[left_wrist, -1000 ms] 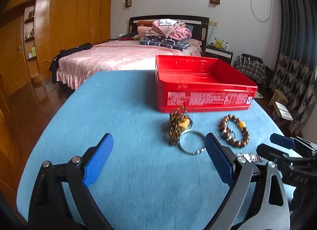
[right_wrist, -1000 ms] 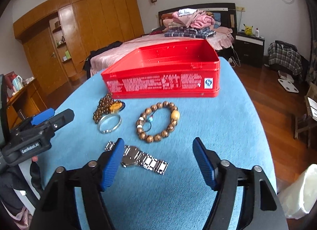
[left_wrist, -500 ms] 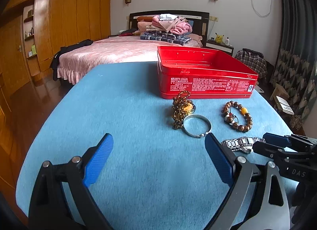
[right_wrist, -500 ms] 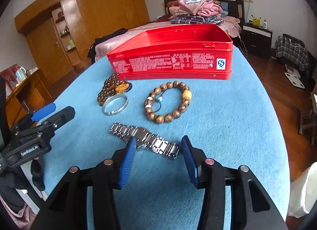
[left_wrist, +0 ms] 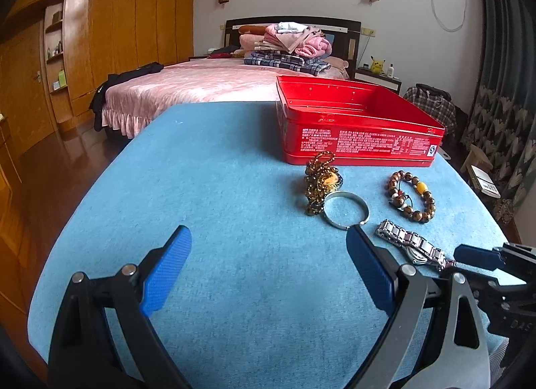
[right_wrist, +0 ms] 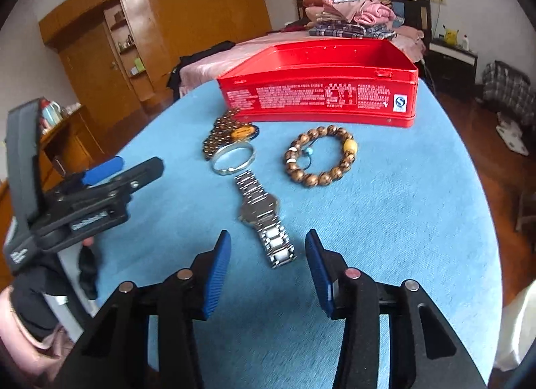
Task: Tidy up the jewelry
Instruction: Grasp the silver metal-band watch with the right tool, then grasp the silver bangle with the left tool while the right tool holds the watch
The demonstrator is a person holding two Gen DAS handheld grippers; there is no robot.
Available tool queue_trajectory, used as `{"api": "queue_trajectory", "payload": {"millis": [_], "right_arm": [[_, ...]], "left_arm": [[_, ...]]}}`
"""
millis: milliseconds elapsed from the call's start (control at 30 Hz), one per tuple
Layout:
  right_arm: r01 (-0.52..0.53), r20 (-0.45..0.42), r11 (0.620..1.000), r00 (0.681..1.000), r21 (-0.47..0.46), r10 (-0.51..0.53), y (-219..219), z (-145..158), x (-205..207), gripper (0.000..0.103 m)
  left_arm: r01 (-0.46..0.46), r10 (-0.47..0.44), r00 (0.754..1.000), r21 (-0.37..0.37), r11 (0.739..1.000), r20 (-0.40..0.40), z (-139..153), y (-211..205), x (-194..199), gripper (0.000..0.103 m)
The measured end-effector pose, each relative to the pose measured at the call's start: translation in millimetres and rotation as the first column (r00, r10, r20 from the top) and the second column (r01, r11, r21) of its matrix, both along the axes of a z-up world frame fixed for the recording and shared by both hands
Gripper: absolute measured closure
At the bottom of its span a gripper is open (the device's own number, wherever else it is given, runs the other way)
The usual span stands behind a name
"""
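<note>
A steel watch lies on the blue tabletop. My right gripper is open, its pads on either side of the strap's near end and clear of it. Beyond the watch lie a silver bangle, a wooden bead bracelet and a dark bead string, all in front of an open, empty red tin. My left gripper stands wide open over bare cloth to the left of the bangle and the watch, with nothing between its fingers.
The round table's edge drops to a wooden floor on every side. A bed with folded clothes stands behind it and a wooden wardrobe at the left. A gloved hand holds the left gripper near the table's left edge.
My right gripper's jaws have narrowed. It has moved in over the watch, whose strap end now lies between the pads. The left gripper has hardly moved.
</note>
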State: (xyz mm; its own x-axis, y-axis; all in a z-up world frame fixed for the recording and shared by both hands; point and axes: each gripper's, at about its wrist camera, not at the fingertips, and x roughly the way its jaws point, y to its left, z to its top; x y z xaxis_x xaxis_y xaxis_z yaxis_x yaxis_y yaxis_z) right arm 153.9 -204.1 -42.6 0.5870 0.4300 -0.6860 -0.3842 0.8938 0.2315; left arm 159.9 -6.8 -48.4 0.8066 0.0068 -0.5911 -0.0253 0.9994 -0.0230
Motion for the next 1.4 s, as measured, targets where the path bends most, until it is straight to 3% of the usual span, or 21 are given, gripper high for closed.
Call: {"api": "queue_trajectory", "payload": {"millis": [467, 567, 1000, 1100, 1200, 1400], "right_arm": [[-0.003, 0.042, 0.995, 0.999, -0.096, 0.007, 30, -7, 19, 0.056], [0.005, 0.056, 0.992, 0.998, -0.124, 0.002, 32, -9, 18, 0.069], [0.001, 0.064, 0.991, 0.998, -0.137, 0.008, 31, -8, 16, 0.072], [0.021, 0.080, 0.987, 0.997, -0.162, -0.008, 29, -6, 14, 0.072], [0.055, 0.071, 0.990, 0.996, -0.129, -0.046, 14, -3, 14, 0.072], [0.110, 0.078, 0.988, 0.992, -0.108, -0.102, -9, 5, 15, 0.072]], "left_arm": [[0.006, -0.006, 1.000, -0.010, 1.000, -0.012, -2, 1, 4, 0.012], [0.005, -0.005, 1.000, -0.014, 1.000, -0.016, -3, 1, 4, 0.012], [0.015, -0.015, 1.000, -0.014, 1.000, -0.020, -3, -6, 5, 0.012], [0.032, -0.032, 0.999, -0.019, 0.999, -0.024, -3, -11, 7, 0.013], [0.046, -0.048, 0.998, -0.036, 0.998, -0.038, -4, -17, 12, 0.013], [0.085, -0.093, 0.990, -0.073, 0.994, -0.107, -11, -39, 31, 0.030]]}}
